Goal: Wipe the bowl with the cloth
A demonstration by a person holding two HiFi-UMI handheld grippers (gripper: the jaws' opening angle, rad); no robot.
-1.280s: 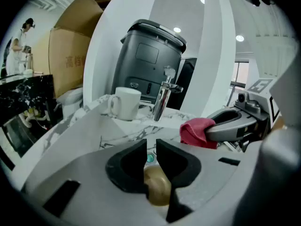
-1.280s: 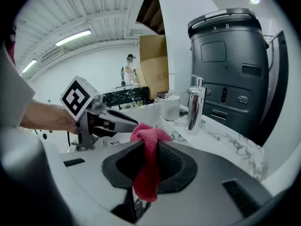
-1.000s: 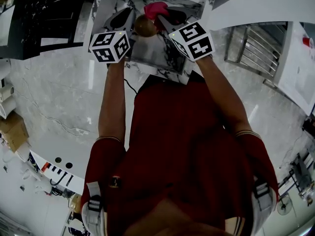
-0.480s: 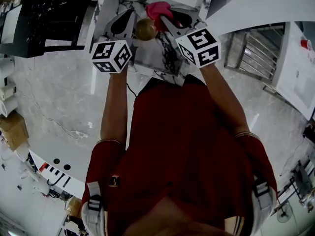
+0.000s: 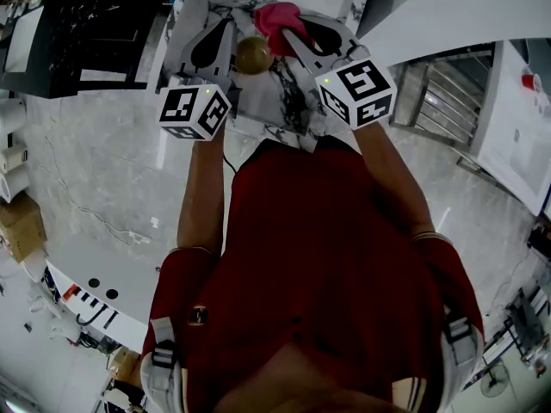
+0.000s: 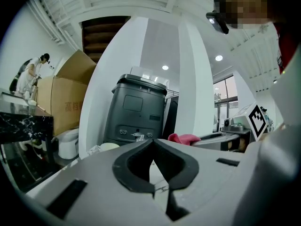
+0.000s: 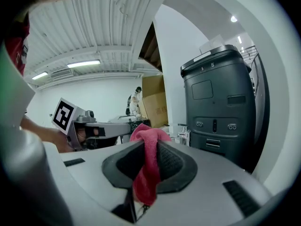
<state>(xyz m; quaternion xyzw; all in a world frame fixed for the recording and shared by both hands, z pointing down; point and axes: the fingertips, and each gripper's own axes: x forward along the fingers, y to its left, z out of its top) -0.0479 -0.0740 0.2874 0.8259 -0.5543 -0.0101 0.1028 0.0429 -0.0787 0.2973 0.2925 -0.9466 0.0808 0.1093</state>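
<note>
Standing at a marble-topped bench (image 5: 297, 101), a person in a red shirt (image 5: 327, 256) holds both grippers out over it, side by side.

The right gripper (image 7: 148, 147) has its jaws clamped on the pink cloth (image 7: 146, 173). The fabric is pinched between the dark pads, with a fold bulging above them and the rest hanging below. From overhead the cloth pokes out at the far end of that gripper, over the bench.

The left gripper (image 6: 151, 147) has its jaws together, tips meeting, with nothing between them. Through the thin slit under the tips only a pale marbled surface shows.

The small brown bowl (image 5: 254, 56) shows in the gap between the two grippers, just beside the left one's jaws and close to the cloth. I can't tell whether it rests on the bench or touches either gripper, and neither gripper view shows it clearly.

A marker cube (image 5: 194, 110) rides on the left gripper near the person's hand, and its twin rides on the right.

Across the room stands a tall dark grey machine (image 6: 136, 109). In the left gripper view a big cardboard box (image 6: 56, 98) is on its left, with another person (image 6: 28, 76) at the box's far side.
</note>
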